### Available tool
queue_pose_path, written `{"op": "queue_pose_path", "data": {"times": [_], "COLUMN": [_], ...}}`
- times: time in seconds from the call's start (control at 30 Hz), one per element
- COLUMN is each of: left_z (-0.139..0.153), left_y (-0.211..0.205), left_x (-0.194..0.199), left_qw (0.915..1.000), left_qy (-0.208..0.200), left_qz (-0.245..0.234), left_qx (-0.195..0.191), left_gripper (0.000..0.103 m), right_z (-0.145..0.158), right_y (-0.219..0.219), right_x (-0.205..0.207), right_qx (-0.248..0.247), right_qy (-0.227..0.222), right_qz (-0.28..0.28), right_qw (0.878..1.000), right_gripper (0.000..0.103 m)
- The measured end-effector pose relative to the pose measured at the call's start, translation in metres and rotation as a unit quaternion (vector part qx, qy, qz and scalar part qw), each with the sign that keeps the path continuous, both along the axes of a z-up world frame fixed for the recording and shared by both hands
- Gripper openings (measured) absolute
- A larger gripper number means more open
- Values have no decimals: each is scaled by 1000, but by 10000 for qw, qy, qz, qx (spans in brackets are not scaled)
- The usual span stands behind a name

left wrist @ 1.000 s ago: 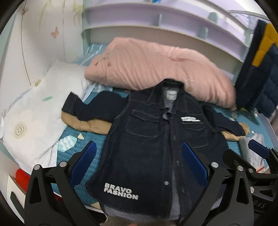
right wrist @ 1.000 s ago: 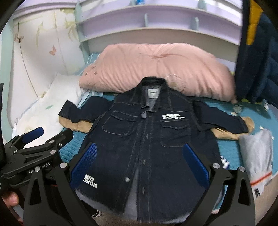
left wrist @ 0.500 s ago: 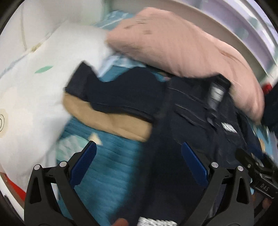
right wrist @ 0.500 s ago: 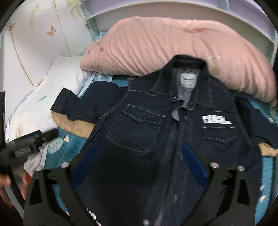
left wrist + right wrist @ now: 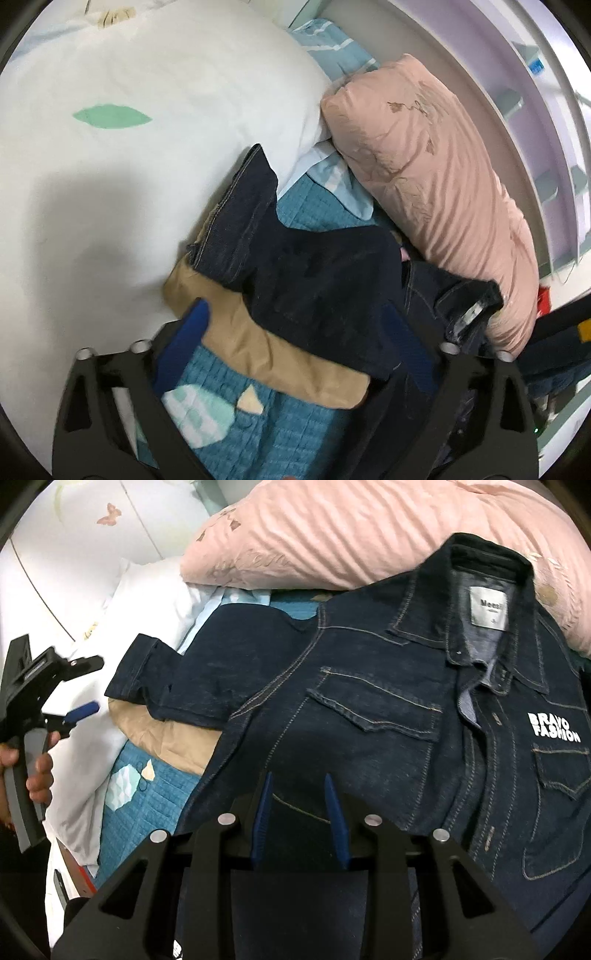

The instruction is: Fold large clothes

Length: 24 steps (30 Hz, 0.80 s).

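Note:
A dark denim jacket (image 5: 388,716) with white "BRAVO FASHION" print lies face up on the bed, collar toward the pink pillow. Its left sleeve (image 5: 295,266) stretches out over a tan cloth (image 5: 280,354). My left gripper (image 5: 295,332) is open, its blue pads on either side of the sleeve and tan cloth, just above them. It also shows in the right wrist view (image 5: 79,690), beside the sleeve cuff (image 5: 136,679). My right gripper (image 5: 297,790) has its jaws narrowed to a small gap over the jacket's left side, holding nothing that I can see.
A pink pillow (image 5: 351,528) lies behind the collar and a white pillow (image 5: 129,147) is left of the sleeve. The teal quilted bedspread (image 5: 266,435) shows under the sleeve. Purple shelves (image 5: 535,129) run along the headboard.
My left gripper swung left and moved in over the sleeve. My right gripper moved in toward the jacket body and its jaws narrowed from wide open.

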<state>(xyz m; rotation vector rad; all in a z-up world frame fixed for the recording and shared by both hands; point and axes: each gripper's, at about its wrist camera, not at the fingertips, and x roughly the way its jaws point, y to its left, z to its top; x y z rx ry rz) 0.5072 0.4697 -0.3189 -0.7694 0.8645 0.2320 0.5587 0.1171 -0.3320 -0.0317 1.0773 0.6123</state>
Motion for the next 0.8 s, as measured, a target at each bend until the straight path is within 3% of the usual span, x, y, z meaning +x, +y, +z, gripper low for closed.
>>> {"op": "queue_pose_path", "data": {"times": [0.03, 0.13, 0.5, 0.57, 0.63, 0.7, 0.73, 0.8], "left_z": [-7, -18, -32, -30, -28, -25, -22, -15], "left_y": [6, 15, 38, 36, 35, 32, 30, 27], "left_x": [5, 11, 16, 21, 23, 26, 28, 28], "left_qw": [9997, 9989, 9961, 9964, 9967, 9976, 9981, 9983], "left_qy": [29, 308, 182, 126, 65, -41, -66, -189], "left_qz": [28, 206, 700, 749, 754, 668, 604, 532], "left_qx": [-257, -301, -509, -372, -306, -195, -83, 124], "left_gripper": [74, 73, 73, 71, 56, 26, 17, 9], "right_z": [-1, -1, -5, -5, -5, -6, -7, -8], "right_y": [1, 3, 2, 2, 2, 3, 4, 9], "right_x": [1, 5, 12, 13, 14, 17, 19, 23], "right_qx": [10, 30, 68, 73, 80, 95, 108, 159], "right_qy": [10, 27, 55, 43, 30, 22, 17, 0], "right_qz": [12, 35, 48, 58, 37, 27, 30, 83], "right_qw": [10000, 10000, 10000, 9999, 10000, 9999, 9999, 9998], "right_gripper": [29, 30, 33, 33, 33, 33, 33, 33]}}
